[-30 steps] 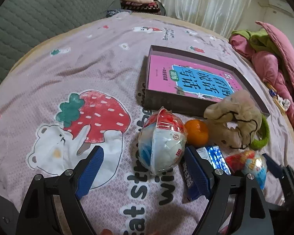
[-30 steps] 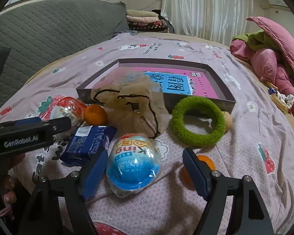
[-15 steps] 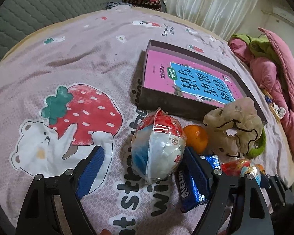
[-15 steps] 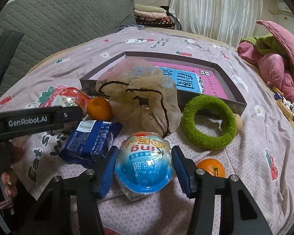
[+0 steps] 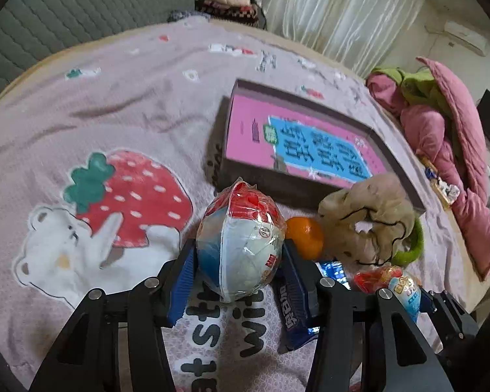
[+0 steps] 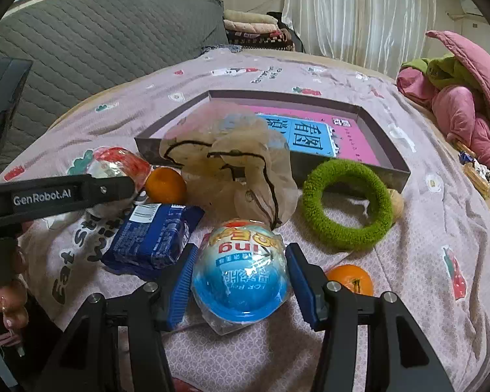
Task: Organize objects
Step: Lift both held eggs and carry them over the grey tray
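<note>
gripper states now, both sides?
Left gripper: closed on the red-and-white toy egg, fingers pressed against both sides.
Right gripper: closed on the blue toy egg, egg resting on the bedspread.

Bed [image 6: 408, 294] w/ pinkish sheet, strawberry + bear print [image 5: 114, 196]. On it: shallow dark box [image 6: 388, 170] w/ pink-blue book [image 6: 313, 137] inside. Near front of box: beige drawstring bag [image 6: 232, 176], green fuzzy ring [image 6: 346, 235] leaning on box wall, blue snack pack [image 6: 150, 241], 2 oranges, one by the bag [image 6: 165, 185], one nearer the camera [image 6: 351, 279]. 2 wrapped toy eggs, blue [image 6: 241, 281] and red-white [image 5: 241, 245]. Pink + green bedding pile [image 6: 457, 98] at far right edge.
</note>
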Motion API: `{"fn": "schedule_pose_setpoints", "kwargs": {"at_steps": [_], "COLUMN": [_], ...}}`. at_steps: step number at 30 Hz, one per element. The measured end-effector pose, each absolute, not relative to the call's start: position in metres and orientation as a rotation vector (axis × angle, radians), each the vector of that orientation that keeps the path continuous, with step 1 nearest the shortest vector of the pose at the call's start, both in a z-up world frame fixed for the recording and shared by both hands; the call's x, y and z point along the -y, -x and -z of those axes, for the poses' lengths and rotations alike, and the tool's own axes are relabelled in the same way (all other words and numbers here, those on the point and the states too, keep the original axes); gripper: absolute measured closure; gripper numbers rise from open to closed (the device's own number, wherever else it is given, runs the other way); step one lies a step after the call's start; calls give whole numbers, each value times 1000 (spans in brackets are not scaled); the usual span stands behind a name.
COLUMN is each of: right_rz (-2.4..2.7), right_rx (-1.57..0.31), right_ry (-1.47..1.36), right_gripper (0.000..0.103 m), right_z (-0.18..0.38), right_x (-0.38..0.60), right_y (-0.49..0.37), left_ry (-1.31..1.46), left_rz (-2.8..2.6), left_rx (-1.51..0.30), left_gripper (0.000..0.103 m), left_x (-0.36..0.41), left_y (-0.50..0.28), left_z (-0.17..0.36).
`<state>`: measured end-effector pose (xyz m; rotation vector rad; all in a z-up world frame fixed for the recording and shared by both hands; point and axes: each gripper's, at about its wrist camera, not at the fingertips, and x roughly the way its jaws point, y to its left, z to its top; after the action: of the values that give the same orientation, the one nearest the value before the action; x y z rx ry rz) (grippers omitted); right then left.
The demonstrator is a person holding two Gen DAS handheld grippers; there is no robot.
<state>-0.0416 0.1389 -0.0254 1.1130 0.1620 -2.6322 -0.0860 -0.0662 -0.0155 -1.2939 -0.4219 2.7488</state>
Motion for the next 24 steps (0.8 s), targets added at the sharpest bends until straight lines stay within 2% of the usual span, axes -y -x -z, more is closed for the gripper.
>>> {"fn": "schedule_pose_setpoints", "kwargs": {"at_steps": [15,24], "right_rz": [2736,2814], "right_rx": [-82,-109], "right_ry": [-864,-744], "right_gripper": [48,48], "right_z": [-12,-33], "right_x": [-157,-169], "right_y": [19,14], "left_ry": [1088,986], "left_rz": [-2807,-2818], "left_rx": [327,289], "left_gripper": [50,50], "left_x": [44,19], "left_y": [61,55], "left_z": [-20,-39]}}
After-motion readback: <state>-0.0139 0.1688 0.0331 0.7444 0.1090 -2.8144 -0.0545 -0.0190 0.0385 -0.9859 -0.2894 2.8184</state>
